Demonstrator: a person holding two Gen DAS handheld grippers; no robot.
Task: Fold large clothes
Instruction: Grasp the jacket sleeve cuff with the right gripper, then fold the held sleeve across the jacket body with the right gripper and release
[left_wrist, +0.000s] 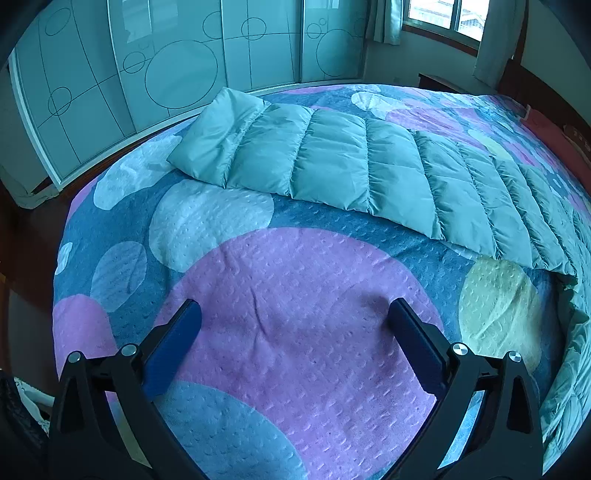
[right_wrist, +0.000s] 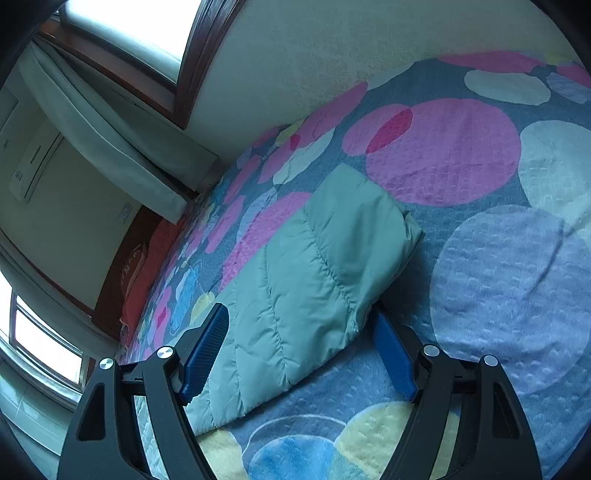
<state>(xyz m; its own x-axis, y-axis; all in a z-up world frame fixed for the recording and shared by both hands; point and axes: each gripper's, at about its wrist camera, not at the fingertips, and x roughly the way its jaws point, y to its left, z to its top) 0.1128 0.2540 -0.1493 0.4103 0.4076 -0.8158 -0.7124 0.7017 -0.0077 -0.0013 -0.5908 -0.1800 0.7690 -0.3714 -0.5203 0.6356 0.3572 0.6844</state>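
Observation:
A pale green quilted puffer garment (left_wrist: 369, 166) lies stretched across the far side of the bed, its end near the wardrobe. My left gripper (left_wrist: 293, 314) is open and empty over the pink circle of the bedspread, well short of the garment. In the right wrist view the same garment (right_wrist: 295, 280) lies between the open blue fingers (right_wrist: 207, 347) of my right gripper (right_wrist: 299, 317). The jaws stand wide on either side of it and do not pinch it.
The bed is covered by a bedspread (left_wrist: 207, 221) with large pink, blue and yellow circles. Sliding wardrobe doors (left_wrist: 177, 62) stand beyond the bed. A window with curtains (left_wrist: 443, 22) is at the back right. A red pillow (right_wrist: 144, 273) lies at the headboard.

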